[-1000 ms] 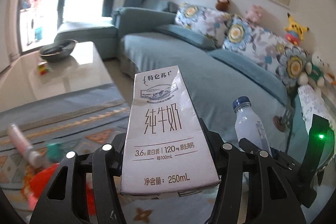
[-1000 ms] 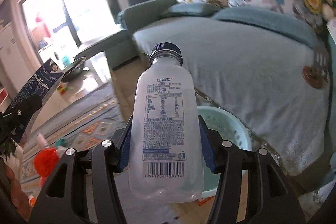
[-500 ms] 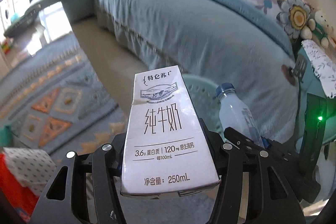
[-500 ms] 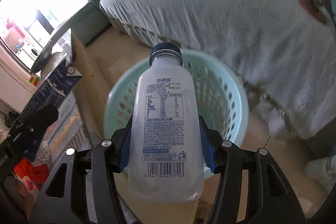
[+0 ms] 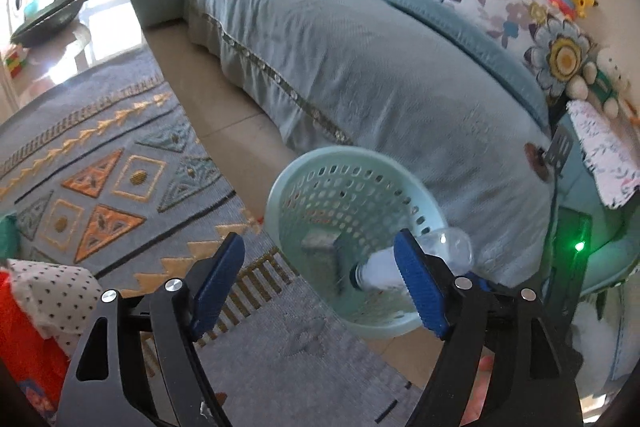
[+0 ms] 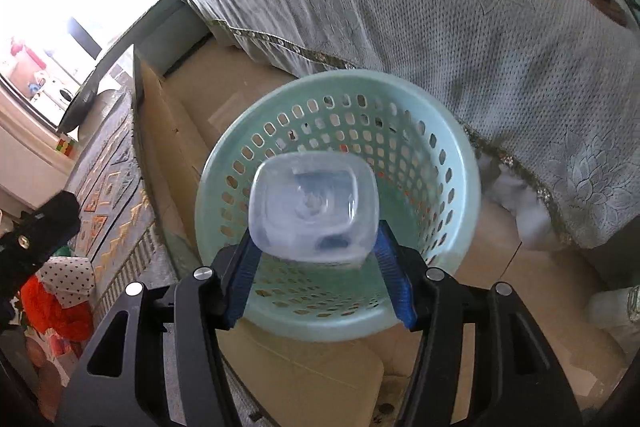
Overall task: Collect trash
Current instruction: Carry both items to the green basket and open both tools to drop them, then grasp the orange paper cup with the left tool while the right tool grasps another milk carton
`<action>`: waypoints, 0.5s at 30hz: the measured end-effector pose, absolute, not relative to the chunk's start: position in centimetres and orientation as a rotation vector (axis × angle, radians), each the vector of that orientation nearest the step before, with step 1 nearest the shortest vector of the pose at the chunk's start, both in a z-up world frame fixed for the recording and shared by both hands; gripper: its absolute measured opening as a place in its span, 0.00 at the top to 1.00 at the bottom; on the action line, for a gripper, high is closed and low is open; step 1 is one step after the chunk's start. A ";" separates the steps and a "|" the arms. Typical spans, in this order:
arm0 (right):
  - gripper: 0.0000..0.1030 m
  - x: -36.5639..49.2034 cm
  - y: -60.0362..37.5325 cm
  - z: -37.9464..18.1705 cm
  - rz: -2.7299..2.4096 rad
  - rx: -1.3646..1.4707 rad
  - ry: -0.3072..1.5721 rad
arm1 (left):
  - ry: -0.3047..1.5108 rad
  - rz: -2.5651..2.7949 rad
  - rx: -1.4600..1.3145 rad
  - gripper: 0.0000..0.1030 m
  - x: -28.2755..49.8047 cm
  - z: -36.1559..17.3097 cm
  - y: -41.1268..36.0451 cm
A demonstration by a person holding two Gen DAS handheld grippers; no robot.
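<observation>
A pale green perforated basket (image 5: 304, 167) (image 6: 460, 163) stands on the floor beside the sofa. My left gripper (image 5: 320, 271) is open and empty above it. The milk carton (image 5: 322, 247) is inside the basket, blurred. My right gripper (image 6: 316, 259) is open. The clear plastic bottle (image 6: 314, 213) tips cap-down between its spread fingers, bottom facing the camera, falling into the basket. In the left wrist view the bottle (image 5: 412, 263) shows cap-down at the basket's right rim.
A blue-grey sofa (image 5: 360, 67) with flowered cushions lies behind the basket. A patterned rug (image 5: 100, 179) covers the floor at left. A red and dotted bundle (image 5: 36, 307) lies at lower left. A low table with a dark bowl (image 5: 48, 19) stands far left.
Both grippers moved over the basket and opened. The milk carton left the left gripper and dropped into the basket. The bottle slipped from the right gripper and tips downward.
</observation>
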State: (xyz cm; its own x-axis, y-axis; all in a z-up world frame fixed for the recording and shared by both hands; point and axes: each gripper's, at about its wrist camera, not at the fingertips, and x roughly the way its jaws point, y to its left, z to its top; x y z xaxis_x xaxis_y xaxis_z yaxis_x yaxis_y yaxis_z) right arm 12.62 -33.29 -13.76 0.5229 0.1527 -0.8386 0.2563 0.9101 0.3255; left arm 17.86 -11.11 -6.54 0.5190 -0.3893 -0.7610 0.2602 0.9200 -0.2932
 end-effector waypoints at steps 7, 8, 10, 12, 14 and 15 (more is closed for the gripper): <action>0.45 12.0 -33.0 -12.7 -0.057 0.426 1.012 | 0.888 -0.367 -0.206 0.27 16.3 -4.2 -8.3; 0.40 11.9 -33.0 -12.6 -0.057 0.426 1.011 | 0.883 -0.362 -0.214 0.27 16.0 -3.9 -8.0; 0.38 11.7 -32.9 -12.2 -0.057 0.417 1.004 | 0.868 -0.349 -0.236 0.27 15.2 -3.3 -6.8; 0.38 11.3 -32.6 -11.6 -0.046 0.410 0.996 | 0.845 -0.330 -0.247 0.27 14.1 -2.6 -5.6; 0.38 10.9 -32.1 -10.9 -0.034 0.400 0.985 | 0.819 -0.314 -0.245 0.27 13.0 -1.9 -4.7; 0.38 10.6 -31.7 -10.4 -0.022 0.390 0.976 | 0.794 -0.296 -0.238 0.27 11.9 -1.2 -4.1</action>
State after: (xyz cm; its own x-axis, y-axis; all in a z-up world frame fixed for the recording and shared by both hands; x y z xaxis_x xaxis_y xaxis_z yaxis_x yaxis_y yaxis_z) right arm 10.57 -31.70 -10.36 0.5659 0.1556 -0.8097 0.1911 0.9305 0.3124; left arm 11.88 -4.08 -1.25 0.6633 -0.3483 -0.6623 0.1709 0.9322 -0.3191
